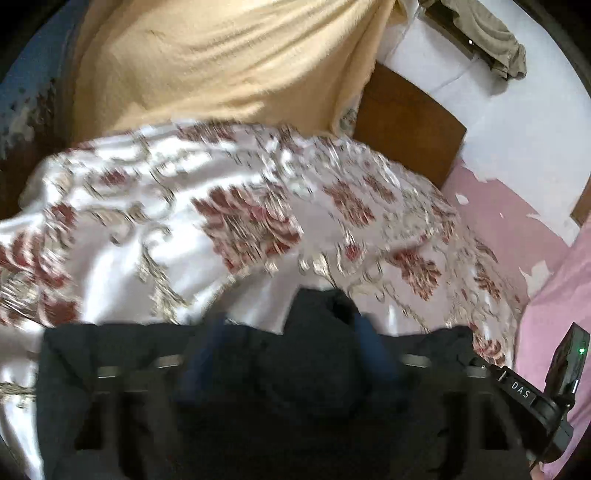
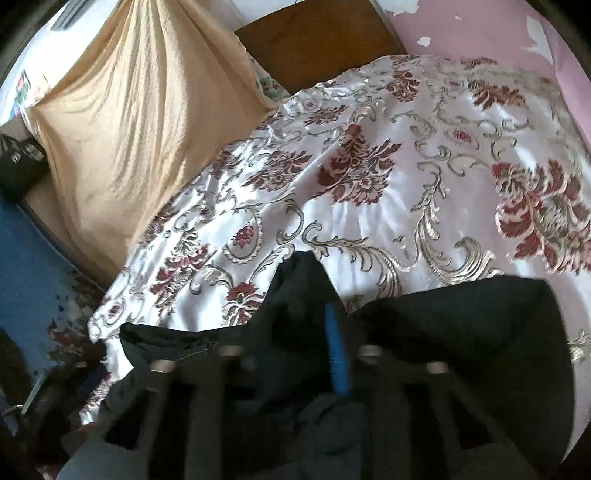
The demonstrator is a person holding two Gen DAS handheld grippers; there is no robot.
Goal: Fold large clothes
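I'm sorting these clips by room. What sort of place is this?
Most likely a bedroom: a bed under a floral satin bedspread, a wooden headboard against a peeling pink wall, and a dark garment on the bed.

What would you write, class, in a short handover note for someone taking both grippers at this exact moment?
Left gripper: shut on the black garment, cloth bunched between its fingers.
Right gripper: also shut on the black garment, blue finger pad showing.
Garment hangs close to both cameras, above the floral bedspread; a yellow cloth drapes at the bed's far end.
Done: both holds taken.
Left: lay it flat on the bedspread and fold; no neat fold shows yet.
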